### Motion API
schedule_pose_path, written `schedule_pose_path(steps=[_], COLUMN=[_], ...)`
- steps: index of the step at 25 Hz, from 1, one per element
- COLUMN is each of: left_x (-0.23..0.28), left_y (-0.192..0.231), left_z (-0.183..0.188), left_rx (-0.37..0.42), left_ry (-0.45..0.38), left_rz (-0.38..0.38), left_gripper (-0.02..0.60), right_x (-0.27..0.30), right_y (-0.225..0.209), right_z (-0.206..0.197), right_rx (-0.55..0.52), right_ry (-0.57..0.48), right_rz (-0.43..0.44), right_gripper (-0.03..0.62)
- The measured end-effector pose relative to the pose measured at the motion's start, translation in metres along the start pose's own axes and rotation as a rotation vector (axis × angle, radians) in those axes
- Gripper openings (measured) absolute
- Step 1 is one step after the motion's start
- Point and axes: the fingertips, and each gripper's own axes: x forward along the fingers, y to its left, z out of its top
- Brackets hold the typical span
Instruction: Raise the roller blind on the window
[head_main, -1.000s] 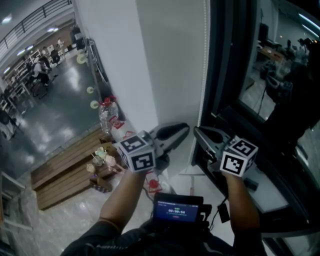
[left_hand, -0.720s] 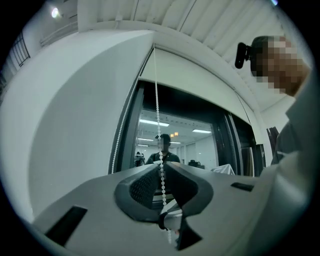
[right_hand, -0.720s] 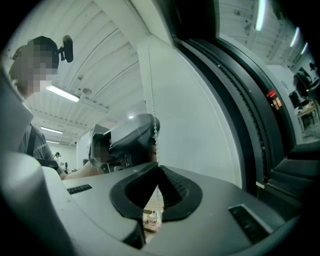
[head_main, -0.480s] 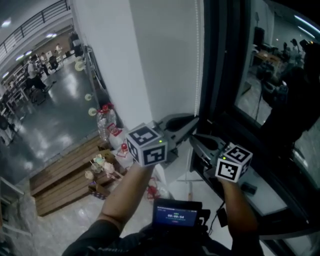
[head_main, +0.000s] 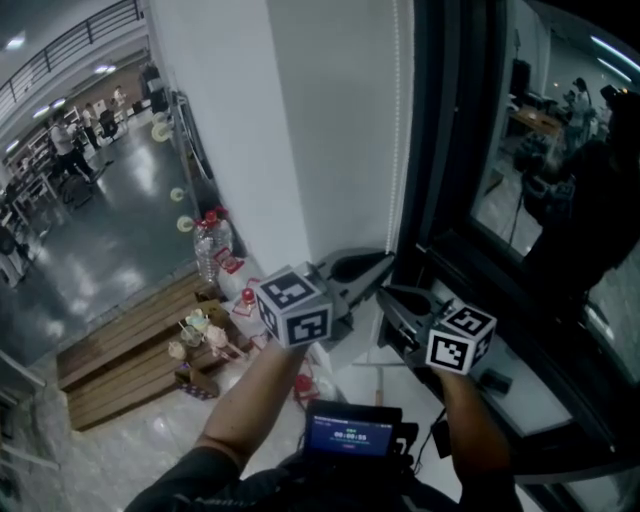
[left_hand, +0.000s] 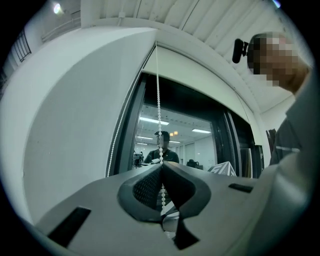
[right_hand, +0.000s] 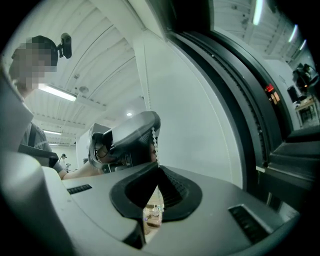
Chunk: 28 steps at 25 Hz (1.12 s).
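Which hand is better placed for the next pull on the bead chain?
Left: left gripper, its jaws just closing onto the bead chain, sits above the right gripper, probably leaving more downward travel.

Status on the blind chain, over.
Left tongs just closing, now pinching bead chain. Right tongs shut on same chain below. Chain runs straight up beside window frame; nothing fouling it.

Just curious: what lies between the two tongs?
A short stretch of bead chain, seen in the right gripper view; the left tongs have just been closing onto it.
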Motion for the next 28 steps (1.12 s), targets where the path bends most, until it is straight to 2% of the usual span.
schedule_pose_path(steps=[6, 14, 20, 22, 24, 28], left_x=[-0.002, 0.0, 0.0, -0.001, -0.001, 0.0], left_y=[0.0, -0.003, -0.005, -0.004, -0.004, -0.006], left_z=[-0.025, -0.039, -0.039, -0.038, -0.038, -0.038], left_rx=[-0.031, -0.049, -0.061, -0.062, -0.059, -0.063], left_ry=[0.016, 0.018, 0.014, 0.012, 0.013, 0.004], left_rz=[0.006, 0.0, -0.009, -0.009, -0.009, -0.023], left_gripper=[0.008, 0.006, 0.006, 0.006, 0.006, 0.006], right_x=[-0.002, -0.007, -0.013, -0.017, -0.026, -0.044], right_y=[-0.008, -0.014, -0.014, -0.013, -0.011, -0.01], right_z=[-0.023, -0.035, -0.035, -0.035, -0.028, 0.02], right_rx=[0.031, 0.033, -0.03, -0.07, -0.086, -0.116], right_ry=[0.029, 0.043, 0.084, 0.121, 0.111, -0.004], right_rz=[-0.017, -0.036, -0.086, -0.11, -0.109, -0.103], right_gripper=[0.0, 0.002, 0.006, 0.045, 0.079, 0.08])
